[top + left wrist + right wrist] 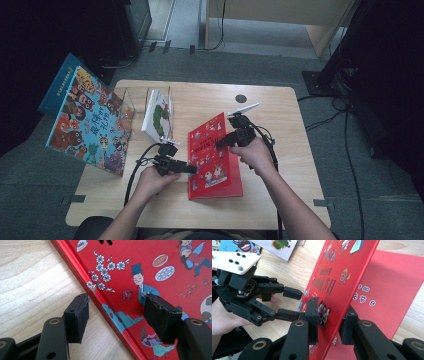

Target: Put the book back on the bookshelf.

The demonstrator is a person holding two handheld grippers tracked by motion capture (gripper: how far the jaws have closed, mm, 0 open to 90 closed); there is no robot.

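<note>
Red book point(214, 155) cover in right gripper point(329, 325) clamp, left gripper point(117, 315) agape at spine; clear rack point(165, 107) w/ books nearby.

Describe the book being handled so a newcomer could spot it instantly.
Start at the wooden table and go to its middle, right of the clear book rack. The red book lies there between both hands, its front cover lifted in the right hand-held gripper. It is the only all-red book; the neighbours are white or blue.
</note>
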